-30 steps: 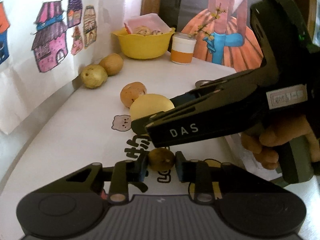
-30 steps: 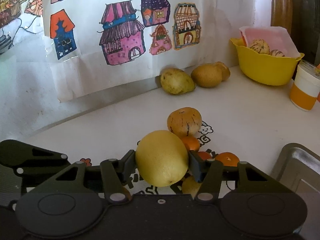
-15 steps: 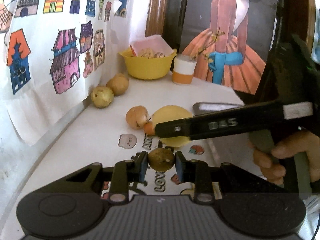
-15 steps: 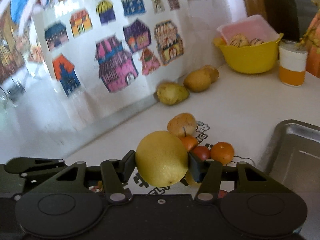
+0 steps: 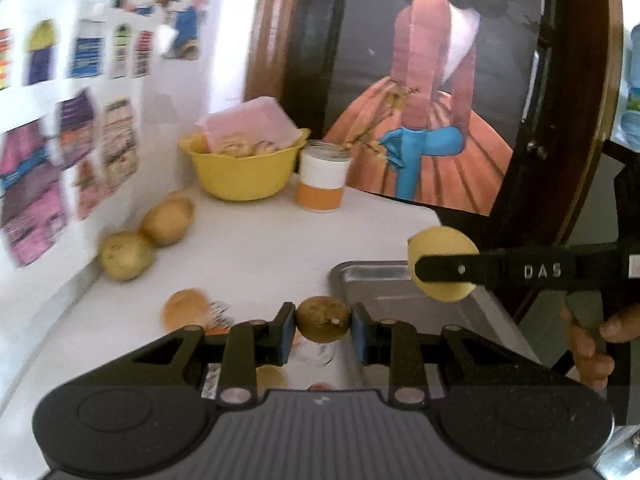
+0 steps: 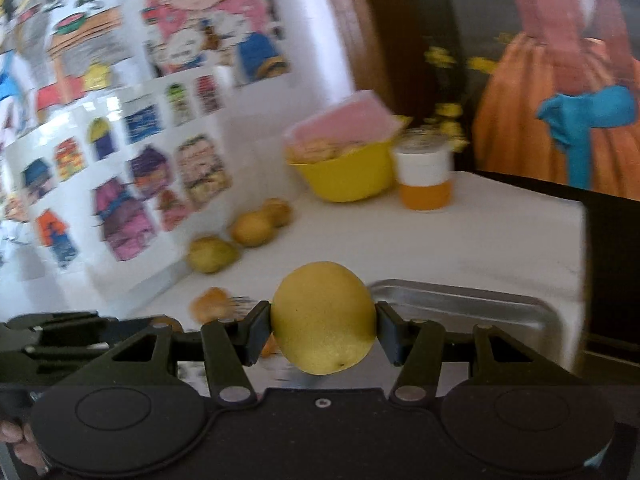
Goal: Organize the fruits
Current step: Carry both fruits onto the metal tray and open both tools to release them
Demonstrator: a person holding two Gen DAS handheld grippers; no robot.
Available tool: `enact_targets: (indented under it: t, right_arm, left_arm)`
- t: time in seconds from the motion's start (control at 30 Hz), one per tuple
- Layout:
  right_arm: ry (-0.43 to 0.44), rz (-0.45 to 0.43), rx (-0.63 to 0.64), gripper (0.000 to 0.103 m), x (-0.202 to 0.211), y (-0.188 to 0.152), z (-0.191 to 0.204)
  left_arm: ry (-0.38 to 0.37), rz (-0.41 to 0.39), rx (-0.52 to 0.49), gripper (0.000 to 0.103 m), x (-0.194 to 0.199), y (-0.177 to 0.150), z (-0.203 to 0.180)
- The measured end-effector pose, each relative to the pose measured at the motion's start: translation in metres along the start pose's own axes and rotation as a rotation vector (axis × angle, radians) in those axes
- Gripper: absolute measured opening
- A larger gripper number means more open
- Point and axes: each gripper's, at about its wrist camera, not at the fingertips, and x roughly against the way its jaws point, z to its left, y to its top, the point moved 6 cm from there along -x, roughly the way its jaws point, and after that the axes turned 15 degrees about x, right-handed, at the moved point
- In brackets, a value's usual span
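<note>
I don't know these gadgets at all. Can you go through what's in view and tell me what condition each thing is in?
left gripper: shut on a small brown fruit, held up.
right gripper: shut on a large yellow fruit, held up.
metal tray: nothing visible in it.
yellow bowl: filled.
jar: upright.

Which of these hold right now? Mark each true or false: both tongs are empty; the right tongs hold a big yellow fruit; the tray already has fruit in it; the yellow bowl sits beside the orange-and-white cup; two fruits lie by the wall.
1. Both tongs are empty. False: the left tongs grip a small brown fruit.
2. The right tongs hold a big yellow fruit. True.
3. The tray already has fruit in it. False: the part in view is bare.
4. The yellow bowl sits beside the cup. True.
5. Two fruits lie by the wall. False: three.
</note>
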Motion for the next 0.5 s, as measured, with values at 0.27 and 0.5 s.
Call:
enact_targets:
  t: [0.27,0.5]
  right_arm:
    - [-0.058,0.070,-0.029,0.057,-0.021,-0.032,-0.049]
    - [-0.090,0.083,0.029,0.057,-0.034,-0.041,-0.053]
  left_arm:
    - [-0.032,0.049,-0.031,0.032,-0.063,-0.006,-0.032]
    - [-0.018,0.101,-0.043,0.032,-0.097,-0.020,-0.037]
